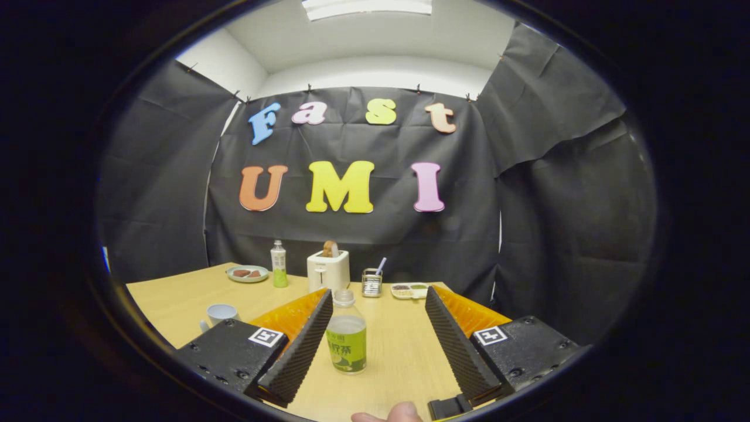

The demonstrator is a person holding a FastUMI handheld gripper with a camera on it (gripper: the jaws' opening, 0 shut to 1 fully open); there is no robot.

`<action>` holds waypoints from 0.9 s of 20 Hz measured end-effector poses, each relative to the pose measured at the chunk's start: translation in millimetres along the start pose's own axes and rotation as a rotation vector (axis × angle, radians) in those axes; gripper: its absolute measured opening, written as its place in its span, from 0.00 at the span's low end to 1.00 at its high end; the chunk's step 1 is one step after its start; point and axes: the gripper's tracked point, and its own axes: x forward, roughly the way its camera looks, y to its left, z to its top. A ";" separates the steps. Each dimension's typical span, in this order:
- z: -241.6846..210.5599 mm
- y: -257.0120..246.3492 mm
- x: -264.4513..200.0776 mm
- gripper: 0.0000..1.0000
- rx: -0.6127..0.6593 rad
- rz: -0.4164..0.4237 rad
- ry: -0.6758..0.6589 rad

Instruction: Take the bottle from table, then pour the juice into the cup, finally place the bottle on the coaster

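Fingers (375,340) spread wide, bottle (346,333) between

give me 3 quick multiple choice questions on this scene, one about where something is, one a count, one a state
1. Where is the near bottle?
A. between the fingers of the hand-held gripper
B. on the plate
C. behind the toaster

2. How many bottles stand on the table?
A. one
B. two
C. four

3. How is the hand-held gripper?
A. shut on the bottle
B. shut on the cup
C. open

Key: 1 A, it stands between the fingers, nearer one of them. 2 B, the near one plus a far bottle beside the toaster. 3 C, the fingers stand wide apart with bare table between.
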 end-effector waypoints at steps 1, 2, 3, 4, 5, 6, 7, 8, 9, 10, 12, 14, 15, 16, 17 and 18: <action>-5.2 0.9 2.1 1.00 0.004 0.000 0.005; -10.4 2.5 4.8 1.00 0.009 0.003 0.009; -16.4 4.1 7.7 1.00 0.009 0.006 0.018; -21.3 5.6 11.5 1.00 0.008 0.010 0.024; -28.5 6.8 14.9 1.00 0.009 0.014 0.033; -33.8 8.3 18.2 1.00 0.014 0.018 0.045; -40.7 10.5 20.6 1.00 0.020 0.025 0.056; -44.8 12.1 22.4 1.00 0.029 0.030 0.064; -49.7 13.8 25.6 1.00 0.032 0.034 0.069; -55.4 16.4 30.4 1.00 0.028 0.037 0.078; -67.4 20.5 40.1 1.00 0.027 0.039 0.097; -80.8 25.7 46.7 1.00 0.027 0.046 0.123; -87.2 29.3 50.6 1.00 0.027 0.053 0.134; -92.6 32.1 54.7 1.00 0.026 0.056 0.148; -99.3 33.4 59.3 1.00 0.024 0.054 0.165; -104.3 34.3 63.9 1.00 0.025 0.054 0.178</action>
